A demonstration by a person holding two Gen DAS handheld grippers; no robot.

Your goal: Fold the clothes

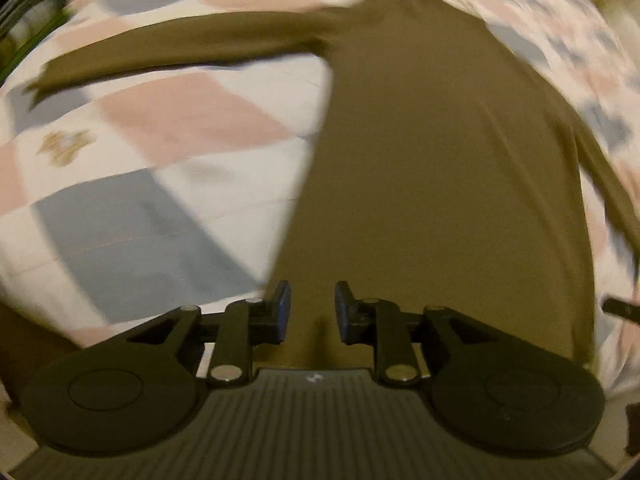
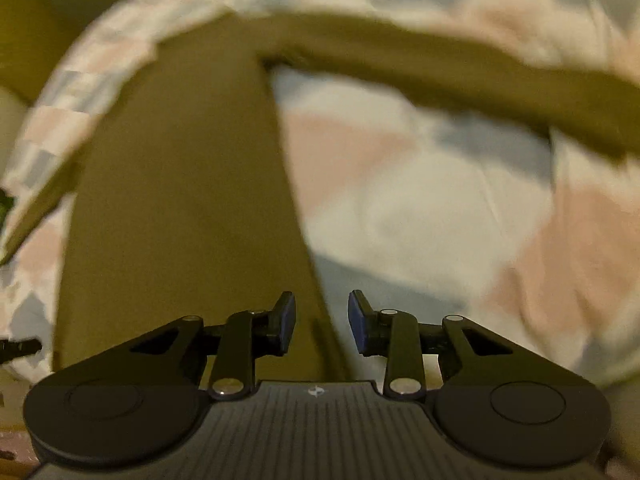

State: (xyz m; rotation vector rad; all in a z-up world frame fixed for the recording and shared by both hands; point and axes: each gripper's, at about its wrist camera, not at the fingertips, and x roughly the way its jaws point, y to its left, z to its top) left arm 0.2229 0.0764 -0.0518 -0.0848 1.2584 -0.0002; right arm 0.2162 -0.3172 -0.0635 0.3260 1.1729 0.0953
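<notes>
**Olive long-sleeved shirt spread flat on the checked bedspread, both tongs parted at its hem**

An olive long-sleeved shirt (image 1: pixel 440 160) lies spread on a bed covered by a pink, grey and white checked bedspread (image 1: pixel 180 120). Its long axis runs straight away from the person: the hem is at the near edge of the bed, and the shoulders are toward the far edge. Both sleeves are stretched outward, one toward the bed's left side (image 1: pixel 160 52) and one toward the right (image 2: pixel 460 72). Both views are blurred.

The left tongs (image 1: pixel 313 308) stand parted over the shirt's near left corner, holding nothing. The right tongs (image 2: pixel 322 322) are likewise released, straddling the shirt's right side edge near the hem. Whether either touches the cloth cannot be told.

Judged from here, the risks are these. A grip that closes beside the side edge would catch the bedspread along with the shirt, or the bedspread alone. A pinch that takes only the top layer of the hem would let the back layer lag and bunch. The outstretched sleeves could drag and twist if the body is lifted, leaving a crooked fold.
</notes>
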